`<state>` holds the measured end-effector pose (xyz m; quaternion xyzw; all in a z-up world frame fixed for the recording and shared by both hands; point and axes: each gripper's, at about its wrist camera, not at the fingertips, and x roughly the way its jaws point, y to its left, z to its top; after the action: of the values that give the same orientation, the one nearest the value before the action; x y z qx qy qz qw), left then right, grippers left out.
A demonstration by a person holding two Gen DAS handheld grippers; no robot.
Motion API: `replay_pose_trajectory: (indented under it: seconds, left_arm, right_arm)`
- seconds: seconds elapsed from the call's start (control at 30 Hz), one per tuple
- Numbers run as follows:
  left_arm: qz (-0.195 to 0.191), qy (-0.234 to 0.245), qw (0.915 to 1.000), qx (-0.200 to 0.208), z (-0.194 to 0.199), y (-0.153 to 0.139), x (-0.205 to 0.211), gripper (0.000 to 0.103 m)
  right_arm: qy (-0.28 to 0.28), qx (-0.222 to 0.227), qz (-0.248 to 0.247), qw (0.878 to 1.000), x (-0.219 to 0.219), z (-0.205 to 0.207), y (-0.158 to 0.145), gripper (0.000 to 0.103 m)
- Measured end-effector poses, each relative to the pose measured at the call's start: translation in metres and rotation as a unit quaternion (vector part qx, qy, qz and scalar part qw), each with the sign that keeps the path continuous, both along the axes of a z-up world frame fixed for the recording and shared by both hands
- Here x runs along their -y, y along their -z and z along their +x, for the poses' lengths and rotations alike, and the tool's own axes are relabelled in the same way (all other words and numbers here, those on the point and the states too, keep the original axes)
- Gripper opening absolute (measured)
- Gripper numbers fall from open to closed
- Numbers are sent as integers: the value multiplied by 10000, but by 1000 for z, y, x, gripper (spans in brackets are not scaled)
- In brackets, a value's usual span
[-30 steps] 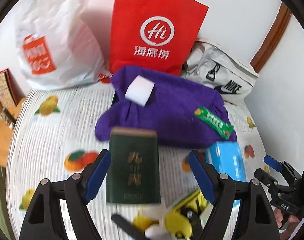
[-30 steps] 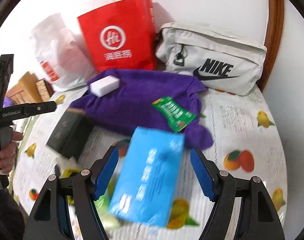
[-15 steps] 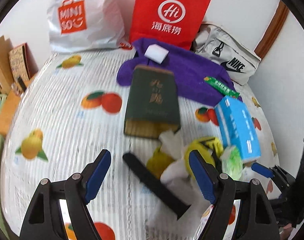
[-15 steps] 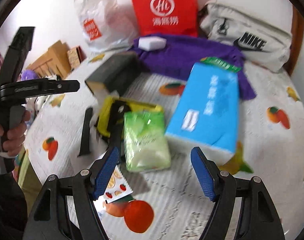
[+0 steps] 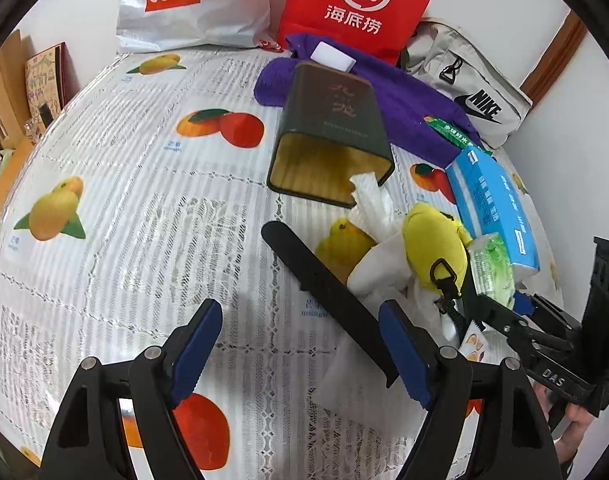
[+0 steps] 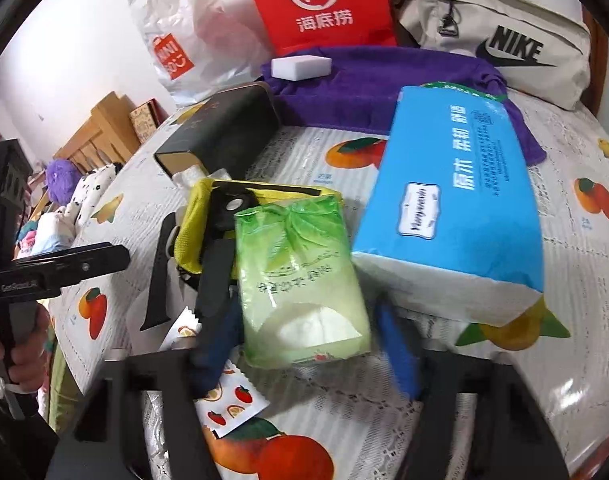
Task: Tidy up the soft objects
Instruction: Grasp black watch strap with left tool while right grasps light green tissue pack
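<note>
Our left gripper (image 5: 300, 344) stands apart over bare tablecloth (image 5: 116, 216), with free room leftward to the table edge. Our right gripper (image 6: 308, 344) is closing around the green tissue pack (image 6: 300, 280); pad contact is unclear. Only its view shows the pack whole, touching the blue tissue pack (image 6: 456, 200).

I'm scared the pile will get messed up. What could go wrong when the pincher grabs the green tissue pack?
The right gripper is closing with the green tissue pack between its jaws. The pack looks soft and slippery, so it might squash or slide out. The blue tissue pack lies right beside it and could get nudged. The yellow pouch and its black strap lie against the pack, so the left blue finger could snag the strap and drag it along.
</note>
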<state>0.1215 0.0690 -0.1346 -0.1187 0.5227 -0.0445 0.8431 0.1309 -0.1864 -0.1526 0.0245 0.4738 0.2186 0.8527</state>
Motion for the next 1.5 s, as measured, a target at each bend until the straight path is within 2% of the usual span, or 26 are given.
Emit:
replay_pose_trajectory:
  seconds: [0.33,0.47,0.67,0.8,0.93,1.0,1.03,1.07,1.13,1.3,1.37,1.5]
  left_arm:
    - [129,-10,9997,-193,13,14,21,81]
    - [896,-32,9958,-159,17,18,32,84]
    - [1139,-207,9931,-203,16,19,11,86]
    - [1128,-264,9929,-264,13,17,1,86]
    - [911,-229,9954,-209,19,18,4,83]
    - [1088,-129,9939,-137,24,21,13,78]
    - [1285,-71,9916,-92,25,22,19,61]
    - [1367,57,9906,48,25,20,24,38]
    - [1221,163,9923,104,24,18,26,22]
    - [1156,125,9932,80,18,15,19,22]
    - [1174,159,9929,127,15,16,19,28]
    - [1231,143,9920,218,14,19,21,29]
  right_arm:
    - [47,453,63,9989,13,-18,-28,54]
    - [64,479,42,9988,20,-28,-32,54]
    - [175,510,-79,9985,32,-40,-31,54]
    - [220,511,-41,9984,38,-44,-30,54]
    - [235,506,-23,9984,41,-46,-31,54]
    - [235,513,-33,9984,41,-46,-31,54]
    - [240,523,-42,9983,41,-47,-31,54]
    - [249,536,-49,9982,43,-48,-32,54]
    - [270,554,-67,9981,46,-50,-33,54]
    - [410,496,-155,9978,60,-54,-28,54]
    - [486,437,-204,9977,66,-55,-24,54]
    - [590,274,-301,9974,72,-53,-13,54]
